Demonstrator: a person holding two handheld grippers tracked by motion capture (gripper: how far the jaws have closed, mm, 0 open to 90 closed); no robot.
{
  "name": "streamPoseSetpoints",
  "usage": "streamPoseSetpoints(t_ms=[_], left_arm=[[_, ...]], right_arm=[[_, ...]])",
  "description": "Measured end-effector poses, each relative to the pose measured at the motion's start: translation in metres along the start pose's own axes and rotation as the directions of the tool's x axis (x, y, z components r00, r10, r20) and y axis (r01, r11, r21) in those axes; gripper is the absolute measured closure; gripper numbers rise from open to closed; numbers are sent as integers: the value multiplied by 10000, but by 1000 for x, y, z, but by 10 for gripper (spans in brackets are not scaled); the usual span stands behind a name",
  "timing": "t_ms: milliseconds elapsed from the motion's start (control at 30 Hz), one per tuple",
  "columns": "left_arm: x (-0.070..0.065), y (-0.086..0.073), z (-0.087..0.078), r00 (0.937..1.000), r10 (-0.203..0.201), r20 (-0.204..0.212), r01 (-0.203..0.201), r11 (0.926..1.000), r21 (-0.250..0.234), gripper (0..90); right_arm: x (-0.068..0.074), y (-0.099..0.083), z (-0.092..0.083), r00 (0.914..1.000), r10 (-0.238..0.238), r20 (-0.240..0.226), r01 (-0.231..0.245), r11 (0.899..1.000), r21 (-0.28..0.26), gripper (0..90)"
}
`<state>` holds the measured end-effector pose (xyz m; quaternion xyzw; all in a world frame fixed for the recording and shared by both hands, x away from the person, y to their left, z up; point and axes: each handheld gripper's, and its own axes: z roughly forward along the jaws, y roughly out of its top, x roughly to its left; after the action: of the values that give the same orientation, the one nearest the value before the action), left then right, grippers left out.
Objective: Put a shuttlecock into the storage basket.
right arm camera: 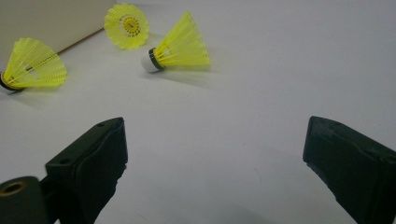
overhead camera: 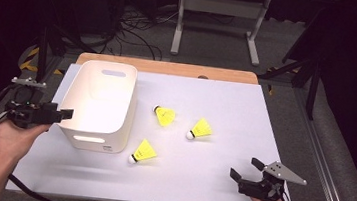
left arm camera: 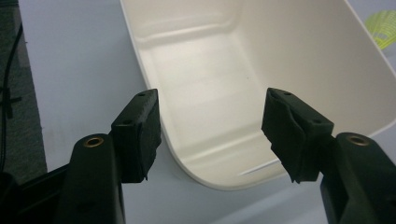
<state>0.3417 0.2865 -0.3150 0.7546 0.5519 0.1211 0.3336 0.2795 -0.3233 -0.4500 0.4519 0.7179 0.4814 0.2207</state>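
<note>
Three yellow shuttlecocks lie on the white table: one (overhead camera: 143,152) (right arm camera: 33,70) by the bin's near right corner, one (overhead camera: 165,115) (right arm camera: 127,25) farther back, one (overhead camera: 200,129) (right arm camera: 180,46) to the right. A white plastic bin (overhead camera: 99,103) (left arm camera: 243,60) stands at the left with nothing inside. My left gripper (overhead camera: 62,114) (left arm camera: 212,133) hovers at the bin's left rim, open, its jaws bare and pointing into the bin. My right gripper (overhead camera: 245,169) (right arm camera: 215,154) rests near the table's front right edge, open wide with nothing between its jaws, facing the shuttlecocks.
The white table top (overhead camera: 226,100) sits on a wooden board (overhead camera: 170,68) showing at the back edge. Cables (overhead camera: 133,35) and a white frame's legs (overhead camera: 220,19) are on the floor behind. Bare surface lies between the shuttlecocks and the right gripper.
</note>
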Motion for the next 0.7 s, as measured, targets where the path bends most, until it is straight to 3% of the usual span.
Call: streamPoseSetpoints(t_ms=[700], left_arm=[[-32,14,13,9954,783,545,-796,9966,217,375]], right_arm=[[0,0,0,10000,15,-35,-15,10000,15,69]])
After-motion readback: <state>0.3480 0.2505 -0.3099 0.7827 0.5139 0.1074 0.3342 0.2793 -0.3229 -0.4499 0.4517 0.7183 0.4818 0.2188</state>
